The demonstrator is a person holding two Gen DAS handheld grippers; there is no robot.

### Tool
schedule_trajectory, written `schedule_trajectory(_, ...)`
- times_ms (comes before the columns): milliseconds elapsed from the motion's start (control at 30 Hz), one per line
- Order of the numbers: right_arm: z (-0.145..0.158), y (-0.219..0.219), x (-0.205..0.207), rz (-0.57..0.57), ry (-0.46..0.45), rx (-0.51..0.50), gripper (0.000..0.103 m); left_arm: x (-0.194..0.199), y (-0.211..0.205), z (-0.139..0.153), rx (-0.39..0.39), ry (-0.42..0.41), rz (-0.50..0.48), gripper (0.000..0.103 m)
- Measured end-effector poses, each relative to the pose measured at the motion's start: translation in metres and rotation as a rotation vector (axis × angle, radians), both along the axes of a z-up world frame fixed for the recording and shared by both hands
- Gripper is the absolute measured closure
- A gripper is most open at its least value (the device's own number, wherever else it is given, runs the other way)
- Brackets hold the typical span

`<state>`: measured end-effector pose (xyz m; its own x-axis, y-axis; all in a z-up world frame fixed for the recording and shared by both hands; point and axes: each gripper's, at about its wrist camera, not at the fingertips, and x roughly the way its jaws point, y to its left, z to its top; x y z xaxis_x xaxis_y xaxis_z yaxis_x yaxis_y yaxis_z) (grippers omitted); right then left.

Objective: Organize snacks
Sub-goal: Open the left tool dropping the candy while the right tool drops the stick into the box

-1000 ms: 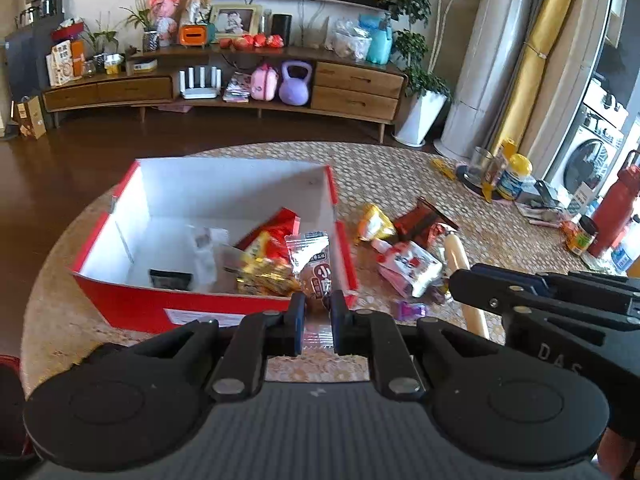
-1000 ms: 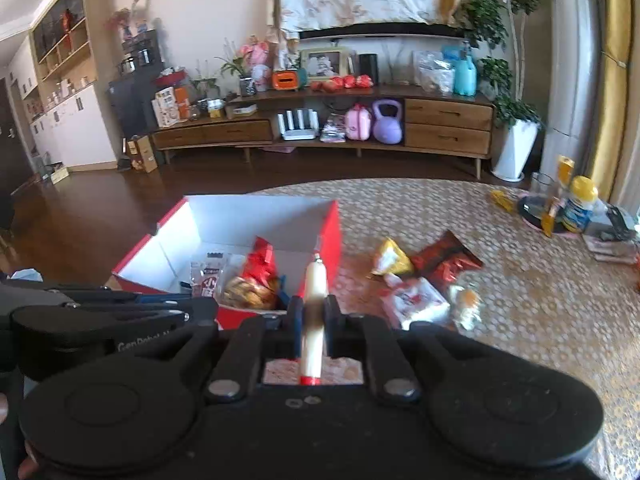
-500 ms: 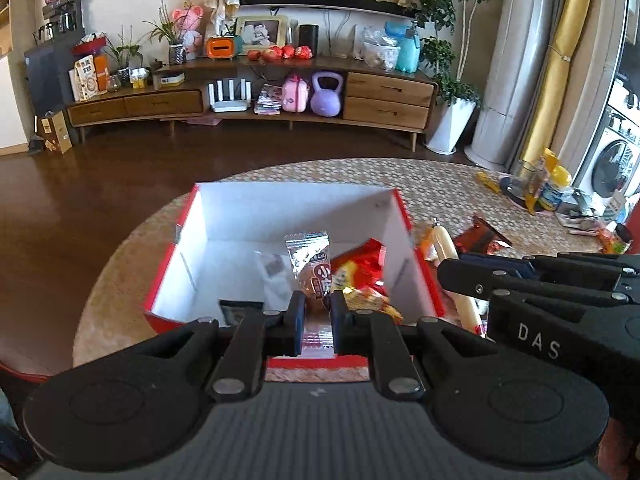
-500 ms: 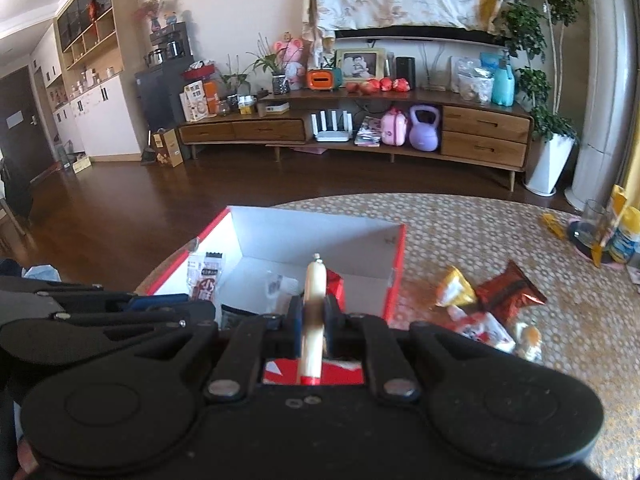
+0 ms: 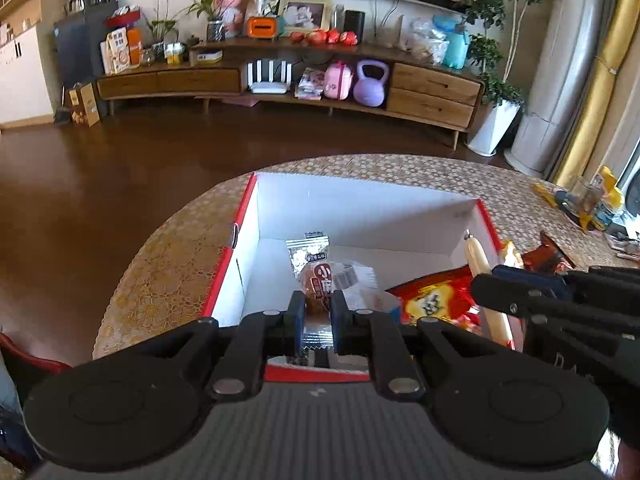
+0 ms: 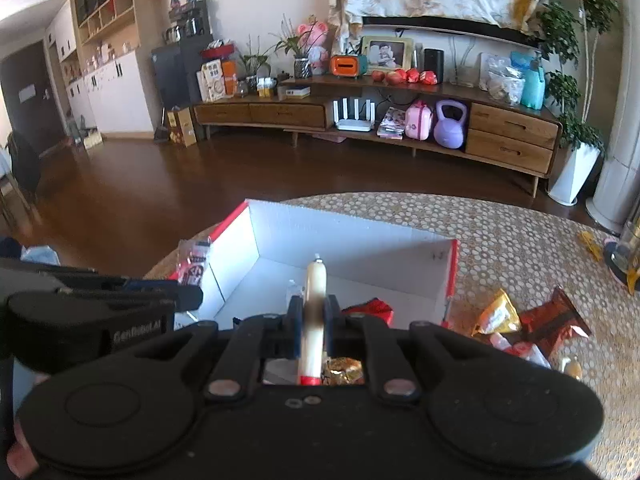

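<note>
A red box with a white inside (image 5: 360,216) sits on the gold-patterned table. My left gripper (image 5: 317,305) is shut on a clear-wrapped brown cake packet (image 5: 314,264) and holds it over the box's near left part. A red snack bag (image 5: 432,300) lies inside the box. My right gripper (image 6: 313,309) is shut on a cream sausage stick (image 6: 315,280) with a red end, pointing over the box (image 6: 352,240). In each view the other gripper shows at the side: the right gripper (image 5: 492,292) and the left gripper (image 6: 188,298).
Loose snacks lie on the table right of the box: a yellow packet (image 6: 498,312), a dark red packet (image 6: 558,316) and others beside them. Bottles and a glass (image 5: 596,200) stand at the table's far right. The table edge (image 5: 132,280) drops to the wooden floor left of the box.
Both grippers have moved left with their snacks, from beside the loose pile to above the box. The box now fills the middle of both views.
</note>
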<state>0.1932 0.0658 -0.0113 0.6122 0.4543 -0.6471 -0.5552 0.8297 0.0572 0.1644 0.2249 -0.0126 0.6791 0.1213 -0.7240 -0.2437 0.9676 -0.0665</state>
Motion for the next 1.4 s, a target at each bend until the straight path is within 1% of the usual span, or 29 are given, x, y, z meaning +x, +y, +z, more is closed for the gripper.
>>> schedule_trajectory(233, -0.017, 0.016, 0.010, 0.016, 0.025, -0.020, 0.095, 0.019, 0.015, -0.021, -0.013, 0.024, 0.028, 0.090)
schedule_trajectory(400, -0.030, 0.022, 0.018, 0.012, 0.060, -0.023, 0.095, 0.031, 0.015, -0.036, -0.015, 0.057, 0.020, 0.090)
schedule_trajectory(667, -0.044, 0.025, 0.025, 0.001, 0.086, -0.042, 0.095, 0.044, 0.010, -0.055, -0.014, 0.108, -0.002, 0.090)
schedule_trajectory(833, -0.049, 0.025, 0.026, -0.001, 0.102, -0.051, 0.093, 0.045, 0.010, -0.062, -0.031, 0.127, -0.009, 0.090)
schedule_trajectory(967, -0.047, 0.023, 0.025, -0.004, 0.106, -0.046, 0.084, 0.043, 0.010, -0.062, -0.029, 0.124, -0.009, 0.090)
schedule_trajectory(1067, -0.047, 0.019, 0.025, -0.014, 0.121, -0.031, 0.082, 0.041, 0.011, -0.061, -0.023, 0.128, -0.001, 0.090)
schedule_trajectory(1133, -0.045, 0.016, 0.023, -0.018, 0.120, -0.032, 0.077, 0.039, 0.011, -0.059, -0.027, 0.128, 0.002, 0.086)
schedule_trajectory(1200, -0.044, 0.014, 0.022, -0.017, 0.118, -0.030, 0.067, 0.036, 0.012, -0.058, -0.038, 0.126, 0.006, 0.083)
schedule_trajectory(1267, -0.041, 0.012, 0.019, -0.021, 0.109, -0.027, 0.061, 0.033, 0.012, -0.056, -0.044, 0.122, 0.006, 0.080)
schedule_trajectory(1333, -0.038, 0.009, 0.017, -0.023, 0.101, -0.026, 0.057, 0.030, 0.011, -0.053, -0.040, 0.117, 0.004, 0.075)
schedule_trajectory(1400, -0.033, 0.005, 0.014, -0.025, 0.091, -0.021, 0.049, 0.027, 0.009, -0.048, -0.038, 0.109, 0.003, 0.075)
